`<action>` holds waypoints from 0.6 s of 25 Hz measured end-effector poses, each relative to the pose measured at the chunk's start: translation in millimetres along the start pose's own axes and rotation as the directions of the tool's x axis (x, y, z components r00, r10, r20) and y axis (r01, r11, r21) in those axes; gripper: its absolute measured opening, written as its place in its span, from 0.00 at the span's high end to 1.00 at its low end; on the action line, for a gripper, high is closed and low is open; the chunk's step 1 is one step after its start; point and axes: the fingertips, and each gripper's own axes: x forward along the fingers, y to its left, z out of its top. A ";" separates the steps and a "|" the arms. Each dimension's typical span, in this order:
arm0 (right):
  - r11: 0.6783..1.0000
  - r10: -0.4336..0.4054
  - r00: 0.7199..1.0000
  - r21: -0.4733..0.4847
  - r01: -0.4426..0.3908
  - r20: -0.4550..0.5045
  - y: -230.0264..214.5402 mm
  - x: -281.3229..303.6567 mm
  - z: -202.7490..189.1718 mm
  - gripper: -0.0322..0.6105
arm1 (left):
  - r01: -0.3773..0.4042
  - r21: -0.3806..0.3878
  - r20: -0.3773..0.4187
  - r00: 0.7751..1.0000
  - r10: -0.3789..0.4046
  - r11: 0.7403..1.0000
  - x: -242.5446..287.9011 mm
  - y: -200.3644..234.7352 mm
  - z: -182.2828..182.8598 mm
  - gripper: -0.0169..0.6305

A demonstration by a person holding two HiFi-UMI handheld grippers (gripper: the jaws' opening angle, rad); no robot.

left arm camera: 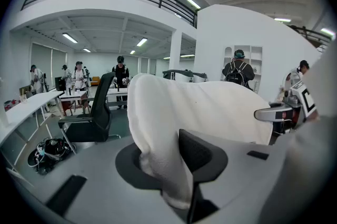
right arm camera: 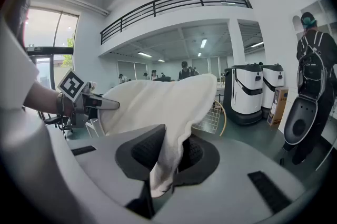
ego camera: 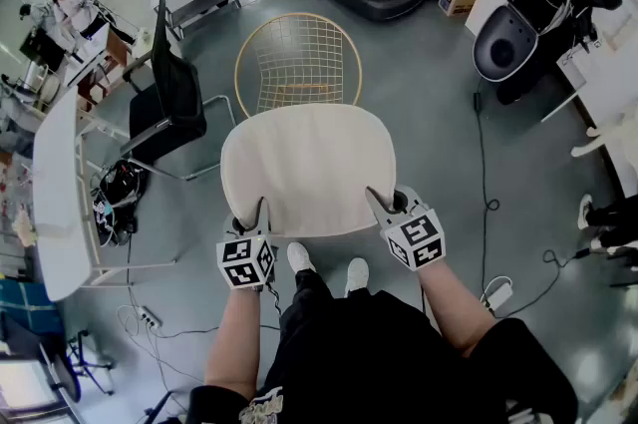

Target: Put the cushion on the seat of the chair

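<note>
- Forearms come first: the left forearm (ego camera: pixel 234 342) and the right forearm (ego camera: pixel 454 302) reach forward from the bottom of the head view, roughly parallel, with each gripper tipped gently downward.
- I read the left gripper (ego camera: pixel 261 209) as clamped on the cushion (ego camera: pixel 309 168). The left gripper view shows cream fabric pinched between its jaws at the near left corner.
- The right gripper (ego camera: pixel 382 206) grips the near right corner in the same way. Its own view shows the fabric bunched between jaws that are almost together.
- The cushion hangs in the air between the two grippers, above the floor (ego camera: pixel 439 123), with its broad face up.
- Its long axis runs left to right — gripper to gripper.
- Its rounded far edge points away from the person, toward the wire chair (ego camera: pixel 299 63).
- In the head view that far edge covers the front of the chair's seat. I cannot tell whether it touches.
- A black office chair (ego camera: pixel 174 103) stands to the left of the wire chair, apart from it.
</note>
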 end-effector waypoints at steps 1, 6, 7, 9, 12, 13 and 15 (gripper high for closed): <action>1.000 0.000 1.000 -0.001 0.000 0.001 0.4 1.0 0.0 0.86 | 0.000 0.000 0.000 1.000 0.000 1.000 0.3 1.1 0.3 0.81; 1.000 -0.003 1.000 -0.002 0.003 0.004 1.8 4.1 0.7 0.86 | 0.002 0.000 0.003 1.000 -0.002 1.000 1.6 4.4 1.3 0.81; 1.000 -0.004 1.000 -0.002 0.004 0.004 2.2 4.7 0.5 0.86 | 0.003 0.001 0.005 1.000 -0.003 1.000 1.8 5.2 1.4 0.81; 1.000 -0.006 1.000 -0.002 0.006 0.004 3.7 6.3 0.7 0.86 | 0.005 0.002 0.007 1.000 -0.005 1.000 2.2 7.5 1.3 0.81; 1.000 -0.002 1.000 0.004 0.002 0.014 4.7 8.0 3.0 0.85 | 0.006 -0.003 0.009 1.000 -0.006 1.000 2.4 10.2 1.4 0.81; 1.000 0.000 1.000 0.009 0.000 0.019 5.3 8.1 4.3 0.85 | 0.007 -0.006 0.010 1.000 -0.007 1.000 2.0 11.3 1.6 0.81; 1.000 0.003 1.000 0.015 -0.003 0.025 7.2 8.7 5.8 0.84 | 0.011 -0.015 0.011 1.000 -0.011 1.000 1.4 14.4 2.1 0.81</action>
